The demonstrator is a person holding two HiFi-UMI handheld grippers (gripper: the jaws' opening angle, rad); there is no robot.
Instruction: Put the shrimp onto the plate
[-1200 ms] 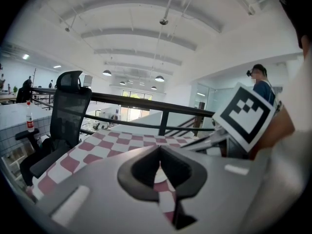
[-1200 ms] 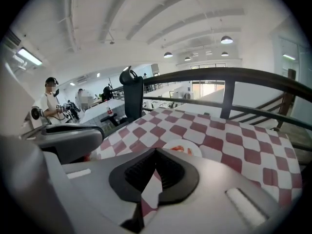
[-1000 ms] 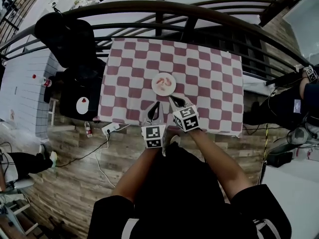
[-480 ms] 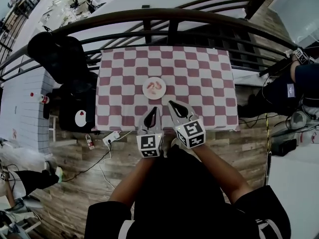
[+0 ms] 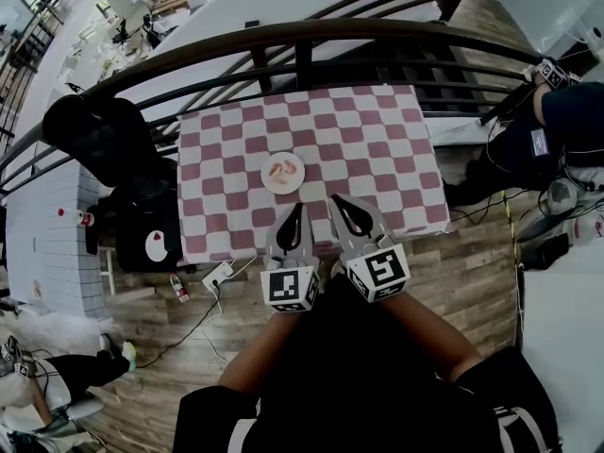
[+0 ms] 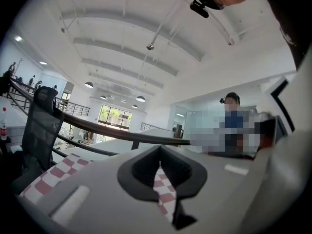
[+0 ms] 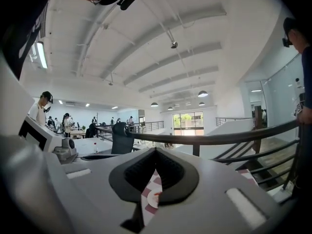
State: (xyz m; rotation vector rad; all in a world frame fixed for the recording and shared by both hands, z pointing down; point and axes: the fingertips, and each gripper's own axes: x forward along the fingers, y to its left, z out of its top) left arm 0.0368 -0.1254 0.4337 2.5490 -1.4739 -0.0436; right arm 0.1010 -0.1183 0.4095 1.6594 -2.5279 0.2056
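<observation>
A small white plate [image 5: 282, 173] sits in the middle of the red-and-white checkered tablecloth [image 5: 377, 149], and pink shrimp [image 5: 278, 169] lie on it. Both grippers hover side by side over the table's near edge, a little short of the plate. My left gripper [image 5: 294, 208] is shut and holds nothing. My right gripper [image 5: 333, 199] is shut and empty too. In the right gripper view the plate [image 7: 154, 198] shows through the slot below the closed right gripper [image 7: 156, 151]. The left gripper [image 6: 159, 149] view shows only checkered cloth [image 6: 164, 191] there.
A black curved railing [image 5: 311, 36] runs behind the table. A black office chair [image 5: 94, 125] and dark bags stand at the left. On the wooden floor [image 5: 170, 347] lie a power strip [image 5: 218, 274] and cables. Another person [image 5: 557, 111] is at the right.
The head view has swung, so the table sits further left in the frame. Both grippers stay shut and now look larger and nearer the camera. The plate has not moved on the cloth.
</observation>
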